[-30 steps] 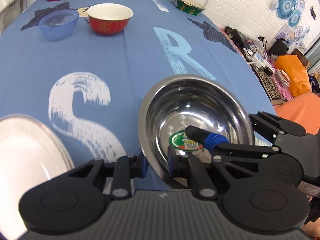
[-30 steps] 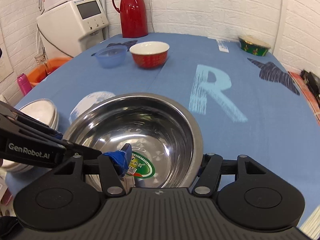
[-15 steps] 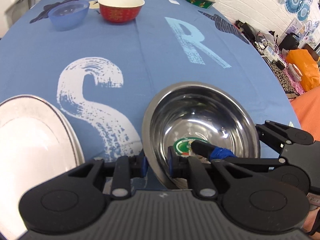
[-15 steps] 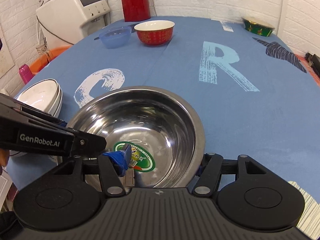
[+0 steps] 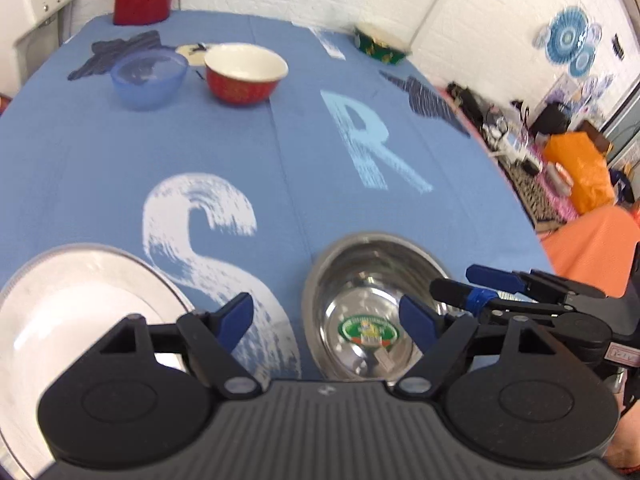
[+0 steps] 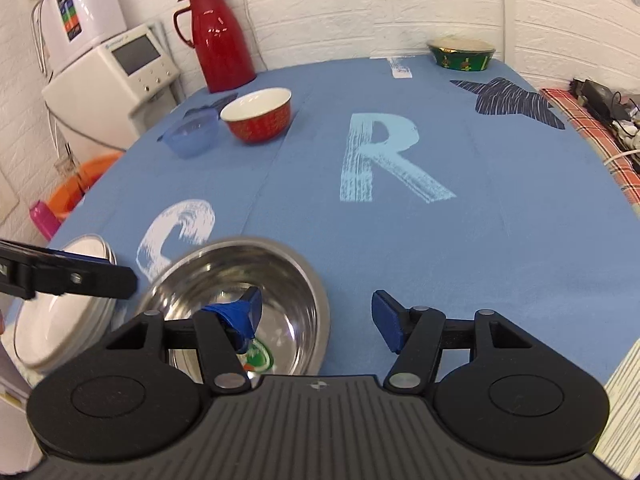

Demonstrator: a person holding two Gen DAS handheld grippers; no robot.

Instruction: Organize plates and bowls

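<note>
A steel bowl (image 5: 360, 276) with a green sticker inside sits on the blue tablecloth (image 5: 280, 140) near the front edge. My left gripper (image 5: 326, 318) is open just behind it, its right pad over the bowl's inside and its left pad above the cloth. My right gripper (image 6: 318, 314) is open too, with its left pad over the bowl (image 6: 240, 268) and its right pad outside the rim. Neither holds anything. A stack of white plates (image 5: 72, 312) lies left of the bowl. A red bowl (image 5: 244, 76) and a blue bowl (image 5: 148, 76) stand far back.
A green bowl (image 6: 460, 54) sits at the far right edge and a red thermos (image 6: 218, 36) at the back. White appliances (image 6: 120, 72) stand left of the table. The table's right edge drops to a cluttered floor (image 5: 560, 152).
Both grippers were shut on the steel bowl's rim and have opened and let go. The bowl rests on the cloth beside the plate stack, and both grippers have drawn back.
</note>
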